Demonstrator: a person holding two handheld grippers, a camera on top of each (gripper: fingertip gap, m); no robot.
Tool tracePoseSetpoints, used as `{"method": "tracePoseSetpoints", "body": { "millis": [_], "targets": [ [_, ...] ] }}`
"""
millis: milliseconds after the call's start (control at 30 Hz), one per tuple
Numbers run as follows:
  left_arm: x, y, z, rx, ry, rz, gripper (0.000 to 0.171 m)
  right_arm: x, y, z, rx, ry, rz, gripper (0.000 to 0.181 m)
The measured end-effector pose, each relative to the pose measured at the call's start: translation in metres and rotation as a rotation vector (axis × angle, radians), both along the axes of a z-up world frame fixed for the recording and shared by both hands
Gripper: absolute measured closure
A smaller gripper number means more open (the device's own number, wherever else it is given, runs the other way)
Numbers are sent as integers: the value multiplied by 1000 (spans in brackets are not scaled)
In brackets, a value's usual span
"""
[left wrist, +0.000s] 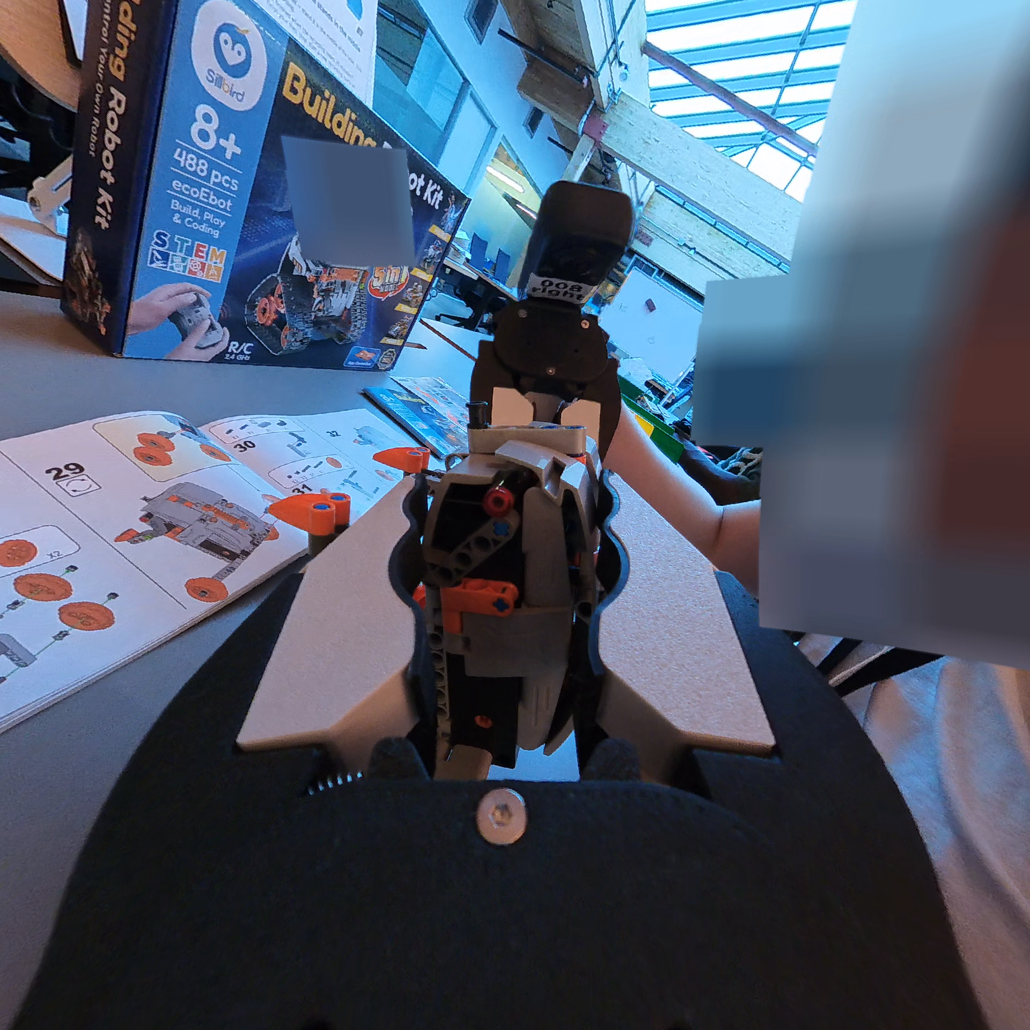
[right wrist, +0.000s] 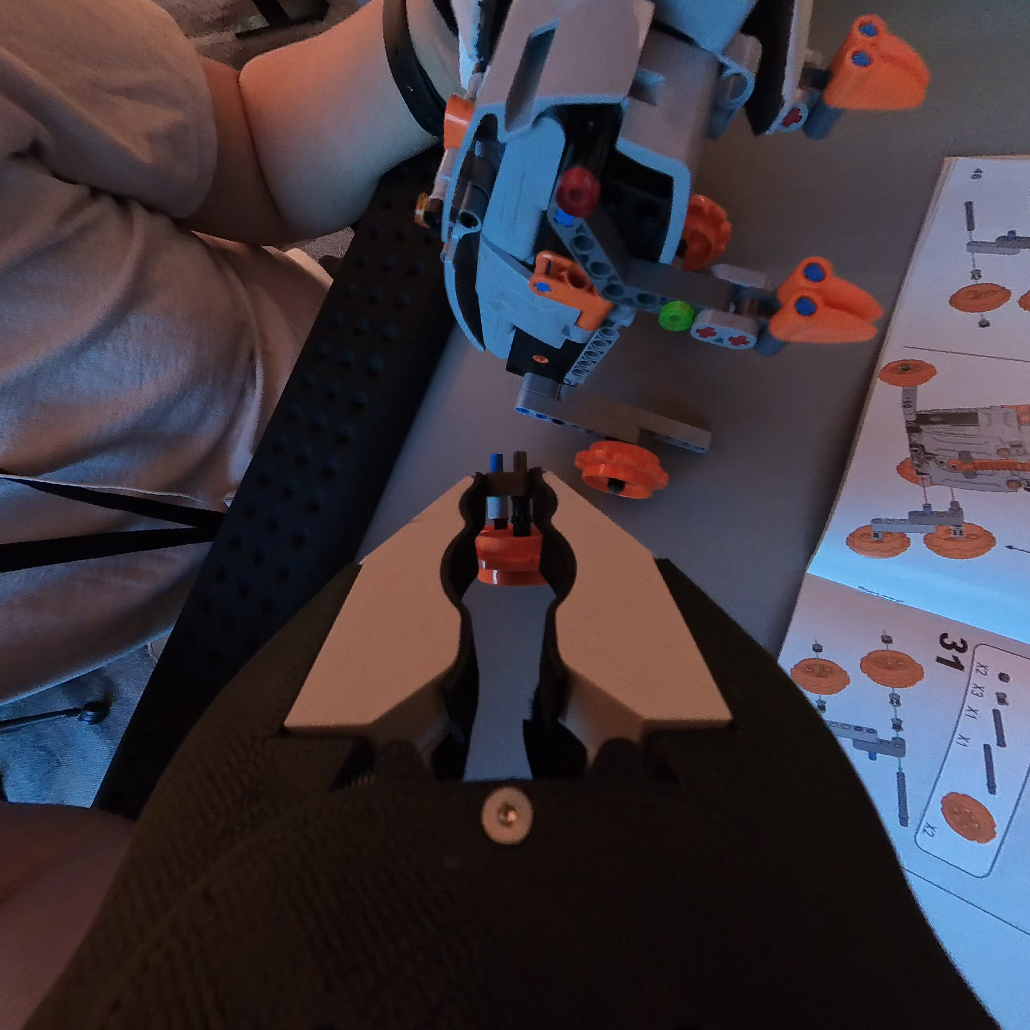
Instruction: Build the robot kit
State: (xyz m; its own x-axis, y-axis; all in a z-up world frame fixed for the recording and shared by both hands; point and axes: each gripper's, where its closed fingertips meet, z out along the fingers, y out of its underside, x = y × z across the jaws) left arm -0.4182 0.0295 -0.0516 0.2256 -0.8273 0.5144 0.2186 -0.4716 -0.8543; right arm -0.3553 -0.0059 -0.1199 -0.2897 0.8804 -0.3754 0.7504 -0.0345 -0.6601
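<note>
My left gripper (left wrist: 510,501) is shut on a grey, black and orange brick-built robot model (left wrist: 549,563), held above the grey table (left wrist: 167,384). The model has orange claw-like pieces (left wrist: 312,510) sticking out to the left. My right gripper (right wrist: 510,485) is shut on a small orange wheel piece (right wrist: 510,560) with grey, blue and black pins at its tip. It points at the model (right wrist: 557,234), a short gap below the model's grey beam (right wrist: 613,423), which carries another orange wheel (right wrist: 621,471). The right gripper also shows beyond the model in the left wrist view (left wrist: 542,412).
An open instruction booklet (left wrist: 139,535) lies on the table to the left, and it shows in the right wrist view too (right wrist: 947,501). A blue kit box (left wrist: 223,212) stands behind it. A black studded strip (right wrist: 312,446) runs along the table edge beside a person's sleeve (right wrist: 111,334). Some 10 cm of space lies between my two pairs of fingers.
</note>
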Motion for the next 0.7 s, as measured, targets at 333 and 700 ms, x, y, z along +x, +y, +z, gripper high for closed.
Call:
{"method": "tracePoseSetpoints", "body": {
  "millis": [333, 700],
  "targets": [
    [4, 3, 0, -4, -4, 14, 112, 11, 4, -11, -99, -61, -22, 165],
    [5, 4, 0, -4, -3, 38, 112, 24, 12, -6, -169, -54, -54, 165]
  ]
}}
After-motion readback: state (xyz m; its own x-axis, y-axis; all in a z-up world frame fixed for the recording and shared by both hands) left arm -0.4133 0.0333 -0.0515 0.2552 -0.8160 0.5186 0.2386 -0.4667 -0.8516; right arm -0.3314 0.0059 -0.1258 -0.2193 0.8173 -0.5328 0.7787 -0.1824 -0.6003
